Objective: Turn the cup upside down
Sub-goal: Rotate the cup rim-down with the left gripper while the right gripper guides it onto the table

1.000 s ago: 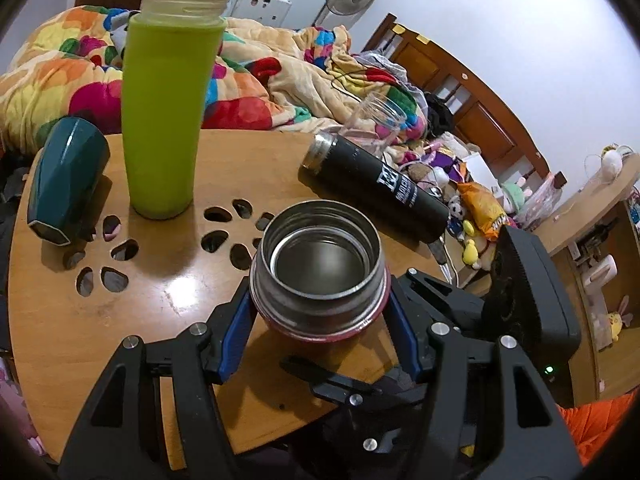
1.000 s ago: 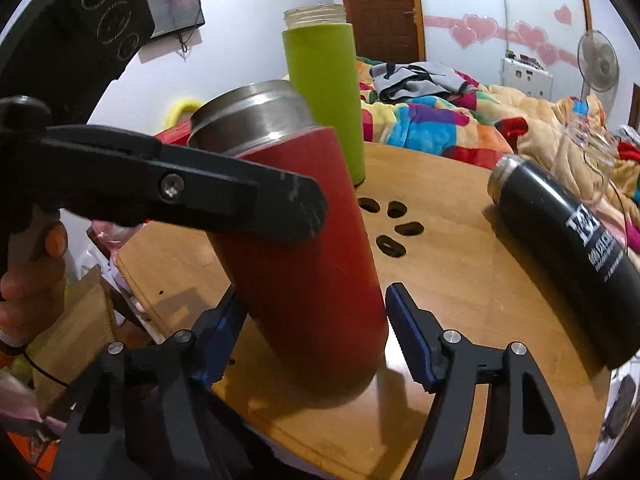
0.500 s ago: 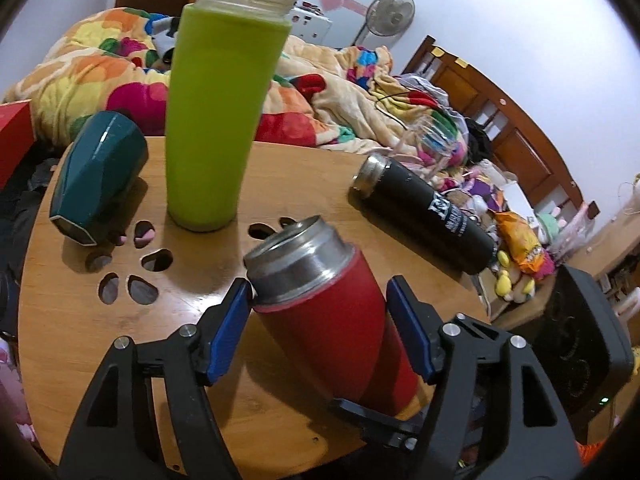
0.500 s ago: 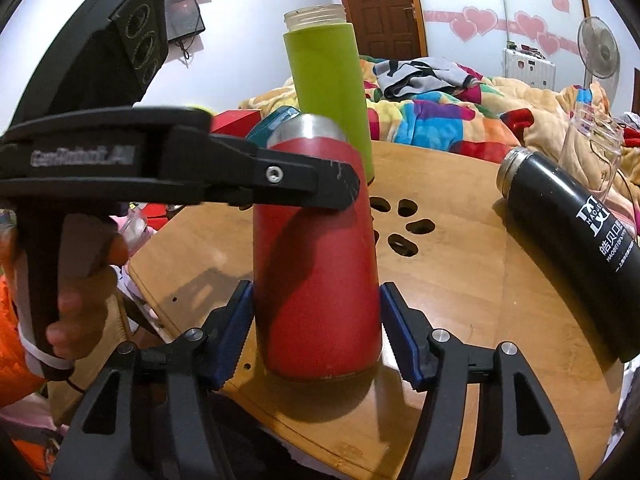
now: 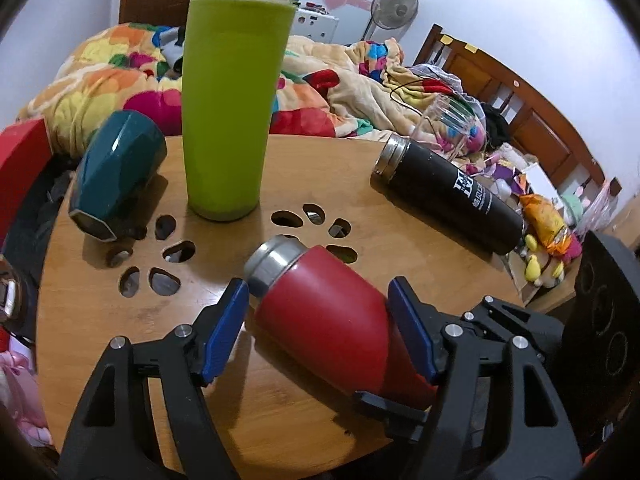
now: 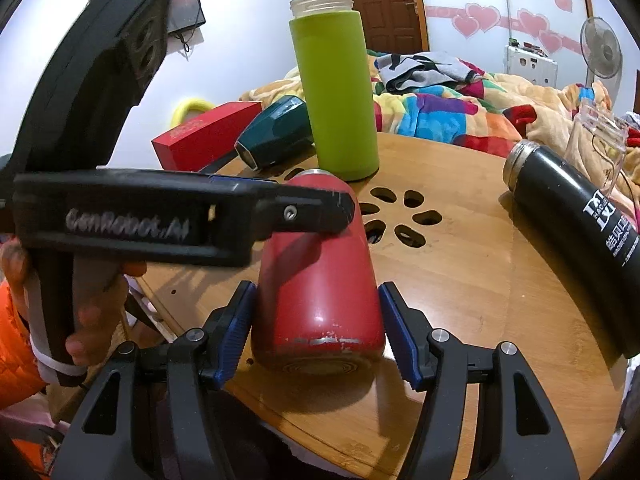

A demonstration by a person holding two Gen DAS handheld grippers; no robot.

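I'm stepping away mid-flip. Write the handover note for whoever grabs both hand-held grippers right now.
Left hand-held gripper: jaws straddle the upper body of the red steel cup; whether it is clamping cannot be told.
Right hand-held gripper: pads against both sides of the cup near its base, apparently gripping.
The cup is tipped over above the round wooden table, steel mouth pointing toward the green bottle.
Done: cup tilted well off upright.
Left: finish the turn and set it mouth-down, clear of the black flask and teal cup, both lying on their sides.
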